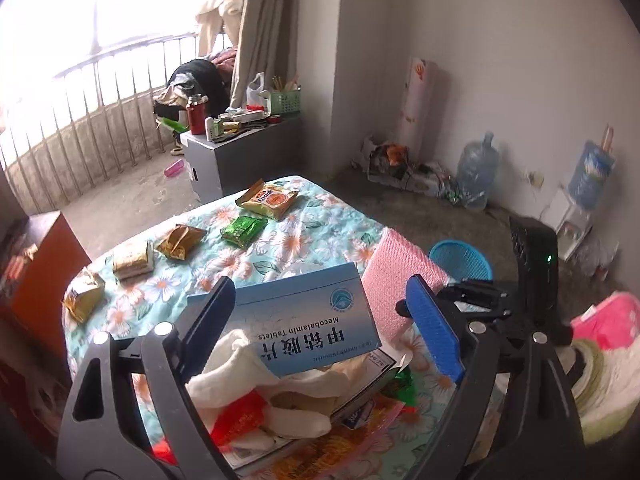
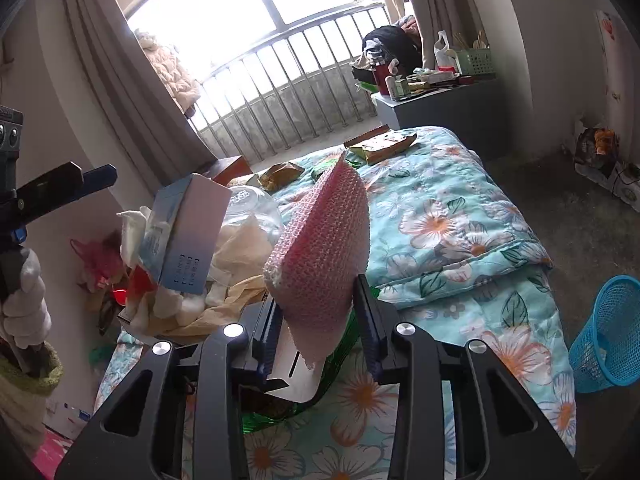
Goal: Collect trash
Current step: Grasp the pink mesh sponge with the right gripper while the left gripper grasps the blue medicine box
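Observation:
A heap of trash lies on the floral quilt (image 1: 304,236): a blue Mecobalamin tablet box (image 1: 304,320), white tissues (image 1: 260,376), red wrappers (image 1: 240,420). My left gripper (image 1: 320,320) is open, its fingers on either side of the blue box. My right gripper (image 2: 320,320) is shut on a pink textured packet (image 2: 324,240) and holds it upright beside the heap; the packet also shows in the left wrist view (image 1: 404,280). The blue box (image 2: 188,232) leans on the heap in the right wrist view. A blue mesh basket (image 2: 608,332) stands on the floor right of the bed.
Several snack packets (image 1: 268,198) lie further along the quilt. A grey box (image 1: 240,148) with clutter stands beyond the bed by the balcony railing. A water bottle (image 1: 478,168) stands by the wall. An orange cabinet (image 1: 40,264) is at the left.

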A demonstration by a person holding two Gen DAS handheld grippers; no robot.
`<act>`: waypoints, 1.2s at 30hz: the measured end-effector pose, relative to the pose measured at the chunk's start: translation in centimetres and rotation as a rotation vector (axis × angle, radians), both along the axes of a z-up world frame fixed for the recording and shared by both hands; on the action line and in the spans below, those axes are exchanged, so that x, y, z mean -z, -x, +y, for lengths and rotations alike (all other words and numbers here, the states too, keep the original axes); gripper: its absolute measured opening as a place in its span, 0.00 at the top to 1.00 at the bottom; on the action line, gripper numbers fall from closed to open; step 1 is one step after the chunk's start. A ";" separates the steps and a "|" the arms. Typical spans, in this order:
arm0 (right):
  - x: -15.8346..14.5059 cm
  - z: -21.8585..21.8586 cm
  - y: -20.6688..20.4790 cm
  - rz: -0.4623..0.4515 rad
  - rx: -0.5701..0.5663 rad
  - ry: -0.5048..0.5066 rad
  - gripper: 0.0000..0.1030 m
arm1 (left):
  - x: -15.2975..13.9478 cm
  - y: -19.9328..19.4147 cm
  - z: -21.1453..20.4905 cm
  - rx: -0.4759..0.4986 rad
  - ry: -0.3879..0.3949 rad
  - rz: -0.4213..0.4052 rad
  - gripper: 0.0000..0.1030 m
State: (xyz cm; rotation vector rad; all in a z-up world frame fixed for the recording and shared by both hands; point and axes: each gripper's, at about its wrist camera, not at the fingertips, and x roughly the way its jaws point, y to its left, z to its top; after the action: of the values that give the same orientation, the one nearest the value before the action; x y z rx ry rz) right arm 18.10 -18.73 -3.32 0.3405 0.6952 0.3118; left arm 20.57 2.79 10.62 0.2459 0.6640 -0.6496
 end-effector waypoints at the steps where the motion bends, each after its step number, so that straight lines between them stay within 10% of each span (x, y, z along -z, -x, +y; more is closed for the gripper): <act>1: 0.2 -0.3 0.0 0.004 0.001 -0.014 0.67 | 0.3 0.3 -1.0 0.050 -0.065 -0.029 0.18; 6: 0.8 -1.3 -0.4 0.017 -0.001 -0.044 0.68 | 3.5 2.8 -4.8 0.273 -0.426 -0.225 0.13; 12: 1.1 -1.9 -1.0 0.015 -0.011 -0.063 0.68 | 5.8 1.7 -6.1 0.367 -0.634 -0.207 0.13; 25: 1.8 -2.6 -1.6 0.012 -0.025 -0.093 0.68 | 7.7 -0.8 -7.7 0.448 -0.816 -0.113 0.13; 36: 1.6 -2.6 -1.2 0.002 -0.019 -0.094 0.68 | 5.2 -0.9 -7.4 0.391 -0.706 -0.109 0.17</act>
State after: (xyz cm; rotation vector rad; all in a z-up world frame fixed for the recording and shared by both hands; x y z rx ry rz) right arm 19.26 -21.36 -4.91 0.4237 0.6875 0.3633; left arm 21.46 -4.63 5.40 1.0800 0.7282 -0.7477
